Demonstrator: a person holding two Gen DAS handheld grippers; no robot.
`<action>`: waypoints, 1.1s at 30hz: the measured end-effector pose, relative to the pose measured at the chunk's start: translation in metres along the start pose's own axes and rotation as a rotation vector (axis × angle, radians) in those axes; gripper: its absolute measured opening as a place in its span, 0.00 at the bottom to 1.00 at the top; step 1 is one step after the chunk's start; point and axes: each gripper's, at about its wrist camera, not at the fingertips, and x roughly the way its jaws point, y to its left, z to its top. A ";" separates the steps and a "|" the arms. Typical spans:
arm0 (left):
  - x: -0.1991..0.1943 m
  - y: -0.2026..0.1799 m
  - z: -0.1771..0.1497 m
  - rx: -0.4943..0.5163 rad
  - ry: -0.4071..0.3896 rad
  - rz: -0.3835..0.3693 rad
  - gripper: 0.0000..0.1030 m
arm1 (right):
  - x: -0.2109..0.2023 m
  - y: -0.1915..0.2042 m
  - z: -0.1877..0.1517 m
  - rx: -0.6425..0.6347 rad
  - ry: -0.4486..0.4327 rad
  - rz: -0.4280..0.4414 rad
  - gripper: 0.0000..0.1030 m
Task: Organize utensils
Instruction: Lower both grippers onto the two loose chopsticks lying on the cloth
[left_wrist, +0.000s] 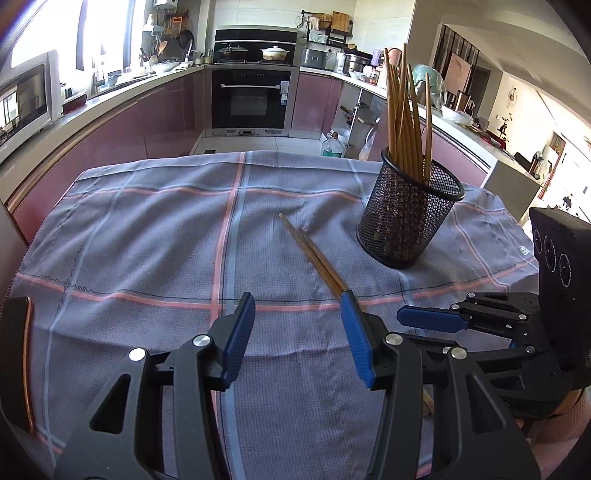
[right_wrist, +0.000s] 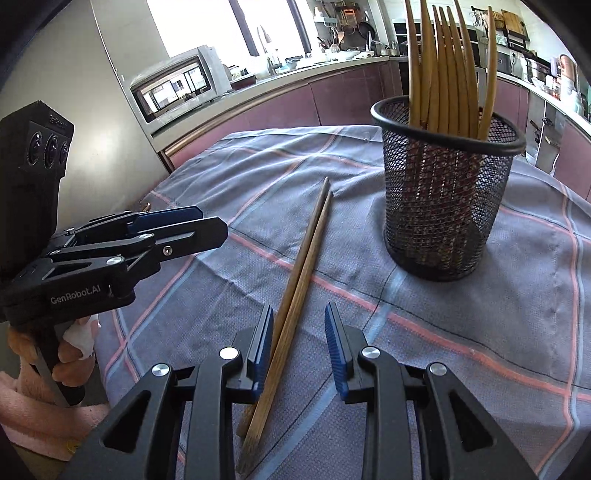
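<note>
Two chopsticks (right_wrist: 295, 302) are left lying side by side on the checked cloth (right_wrist: 461, 325); in the right wrist view they run from about six o'clock up toward twelve, thick ends nearest the camera. The mesh holder (right_wrist: 448, 192) stands upright at about two o'clock of them, near but apart, already filled with standing chopsticks (right_wrist: 443, 66).

The right gripper (right_wrist: 299, 347) is set over the thick end of the pair with its jaws partly open; nothing is clamped. The sticks are seen between the pads, lying close against the left pad (right_wrist: 264, 343), though contact cannot be confirmed. The left gripper (left_wrist: 297, 332) is held just beside it, at about nine o'clock in the right view, jaws parted roughly halfway and empty; in its own view the chopsticks are partly hidden behind its right pad.

The step in hand is judged to be the pick-up of the loose pair. It would be done well if the jaws were centred so both sticks sit between the pads, then lowered until the pads straddle them near the cloth before closing. A grip slightly forward of the thick ends would be preferred, so the pair is not levered out. Both sticks should be caught together; if only one is pinched, the other is likely to roll. The cloth should not be gathered in.
</note>
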 end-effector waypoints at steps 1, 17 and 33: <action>0.002 0.000 -0.001 0.000 0.005 -0.002 0.46 | 0.001 0.000 -0.001 -0.001 0.002 -0.007 0.26; 0.023 -0.013 -0.001 0.032 0.063 -0.027 0.46 | 0.003 -0.006 0.000 0.002 0.000 -0.081 0.19; 0.061 -0.030 0.004 0.073 0.162 -0.064 0.43 | -0.001 -0.024 -0.001 0.069 -0.006 -0.033 0.18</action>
